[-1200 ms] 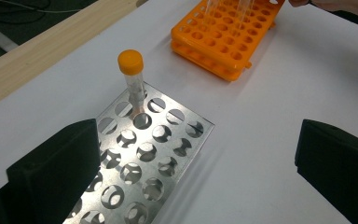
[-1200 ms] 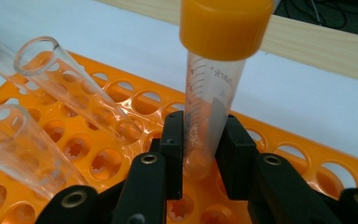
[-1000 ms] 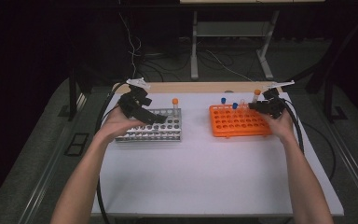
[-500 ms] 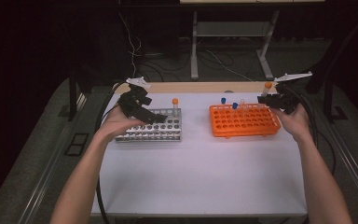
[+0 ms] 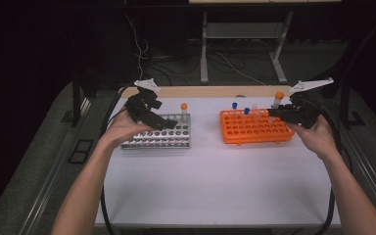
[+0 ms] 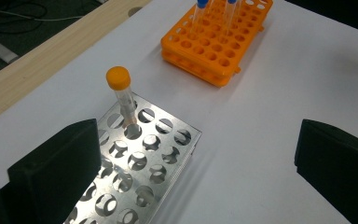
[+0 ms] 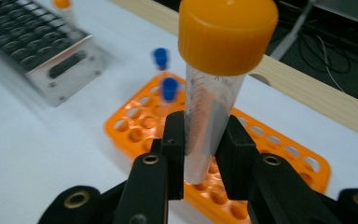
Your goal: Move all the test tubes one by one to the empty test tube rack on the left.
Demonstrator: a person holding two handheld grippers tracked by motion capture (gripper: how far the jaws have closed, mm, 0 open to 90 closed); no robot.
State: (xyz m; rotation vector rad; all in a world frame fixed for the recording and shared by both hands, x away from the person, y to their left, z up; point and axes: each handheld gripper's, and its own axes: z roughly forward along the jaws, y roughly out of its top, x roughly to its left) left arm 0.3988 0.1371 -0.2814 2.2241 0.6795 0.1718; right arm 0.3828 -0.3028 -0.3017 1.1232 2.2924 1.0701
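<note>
Between black jaws, orange-capped clear tube (image 7: 214, 98)

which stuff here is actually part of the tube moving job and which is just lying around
In the job:
- orange-capped tube clamped in the right gripper, lifted above the orange rack
- metal rack with another orange-capped tube
- left gripper, jaws open over the metal rack

Just there:
- blue-capped tubes standing in the orange rack
- wooden strip along the table's far edge
- cables on the floor

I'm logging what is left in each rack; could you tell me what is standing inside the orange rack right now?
Two blue-capped tubes stand in the orange rack near its far edge. The orange-capped tube is lifted clear in the right gripper. That gripper hides some holes.
</note>
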